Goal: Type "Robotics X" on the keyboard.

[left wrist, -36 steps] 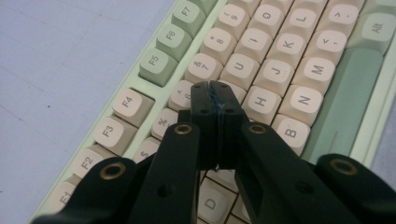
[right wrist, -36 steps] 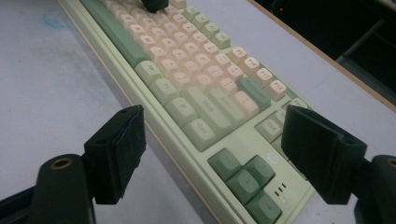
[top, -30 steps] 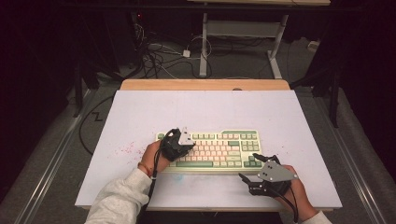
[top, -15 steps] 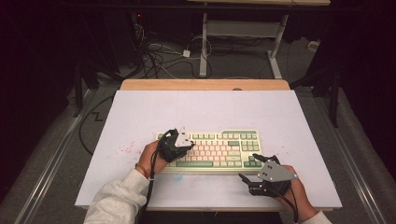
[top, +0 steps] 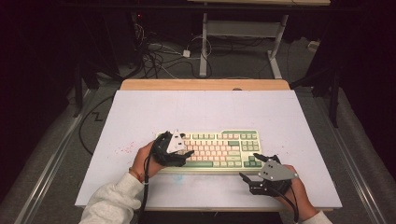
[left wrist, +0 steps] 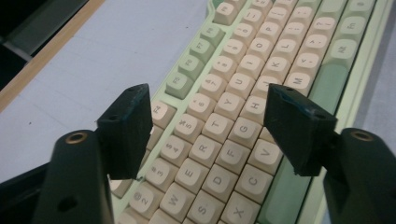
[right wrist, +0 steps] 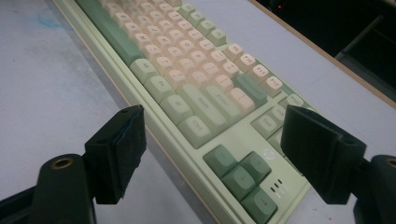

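Fingers [left wrist: 133,135] of left gripper [left wrist: 210,130] just spread over keyboard [top: 217,149] letter rows, nothing between; right gripper [right wrist: 210,154] spread near arrow keys [right wrist: 240,179].

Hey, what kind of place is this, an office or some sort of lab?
Likely a lab or recording workspace: a keyboard lies alone on a white table, loose cables trail over the floor behind it, and the surroundings are dark.

keyboard [top: 219,149]: laid on the table [top: 205,109], lower centre of the frame
left gripper [top: 180,156]: placed over the keyboard's left end
right gripper [top: 250,175]: placed below the keyboard's right corner
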Action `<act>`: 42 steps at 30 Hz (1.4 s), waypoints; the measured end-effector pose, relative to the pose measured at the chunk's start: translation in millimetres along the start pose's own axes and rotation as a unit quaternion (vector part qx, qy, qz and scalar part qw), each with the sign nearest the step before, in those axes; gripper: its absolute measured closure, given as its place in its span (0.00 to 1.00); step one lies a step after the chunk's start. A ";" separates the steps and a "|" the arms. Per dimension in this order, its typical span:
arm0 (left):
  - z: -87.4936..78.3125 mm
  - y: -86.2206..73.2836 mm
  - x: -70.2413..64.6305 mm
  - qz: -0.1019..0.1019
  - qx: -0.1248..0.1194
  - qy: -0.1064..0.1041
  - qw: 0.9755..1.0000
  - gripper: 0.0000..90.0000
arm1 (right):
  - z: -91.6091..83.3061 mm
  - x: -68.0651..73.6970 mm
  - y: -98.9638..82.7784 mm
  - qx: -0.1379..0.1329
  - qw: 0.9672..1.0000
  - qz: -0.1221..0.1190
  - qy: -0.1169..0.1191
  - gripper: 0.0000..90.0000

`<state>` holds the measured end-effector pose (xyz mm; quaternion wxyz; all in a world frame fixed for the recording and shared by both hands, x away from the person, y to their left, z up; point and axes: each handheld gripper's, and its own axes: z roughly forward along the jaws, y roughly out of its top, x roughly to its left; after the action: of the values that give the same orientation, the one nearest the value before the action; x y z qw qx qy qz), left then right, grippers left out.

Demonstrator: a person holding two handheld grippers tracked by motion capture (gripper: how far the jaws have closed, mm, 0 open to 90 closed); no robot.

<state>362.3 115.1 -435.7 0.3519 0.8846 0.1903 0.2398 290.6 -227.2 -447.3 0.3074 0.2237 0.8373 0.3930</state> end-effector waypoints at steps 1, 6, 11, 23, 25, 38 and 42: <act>-1.1 -1.5 -0.2 0.002 -0.001 0.003 1.000 0.35 | 0.0 -0.7 -0.3 0.000 1.000 0.002 0.000 0.26; -8.1 -8.2 -2.6 -0.002 -0.018 0.014 1.000 0.24 | -0.2 -2.1 -0.8 0.000 1.000 0.006 -0.002 0.26; -17.1 -16.6 -9.6 0.007 -0.031 0.043 0.999 0.20 | 0.0 -2.5 -1.0 0.001 1.000 0.005 0.000 0.26; -40.8 -42.0 -15.7 -0.017 -0.047 0.062 0.997 0.20 | -0.2 -2.2 -0.3 -0.007 1.000 0.006 0.015 0.48; -44.4 -46.6 -16.8 -0.021 -0.057 0.069 0.996 0.20 | 0.3 -2.9 0.0 -0.006 1.000 0.004 0.024 0.59; -59.8 -68.9 -20.7 -0.051 -0.061 0.075 0.994 0.20 | 8.5 -2.4 8.7 0.021 0.998 0.007 0.061 1.00; -59.9 -71.3 -22.5 -0.050 -0.055 0.076 0.994 0.20 | 14.7 -3.6 19.0 0.019 0.998 0.011 0.063 1.00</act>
<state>298.6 184.0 -455.0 0.3958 0.8325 0.2473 0.2984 305.8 -210.5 -438.3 0.2453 0.2137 0.8599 0.3933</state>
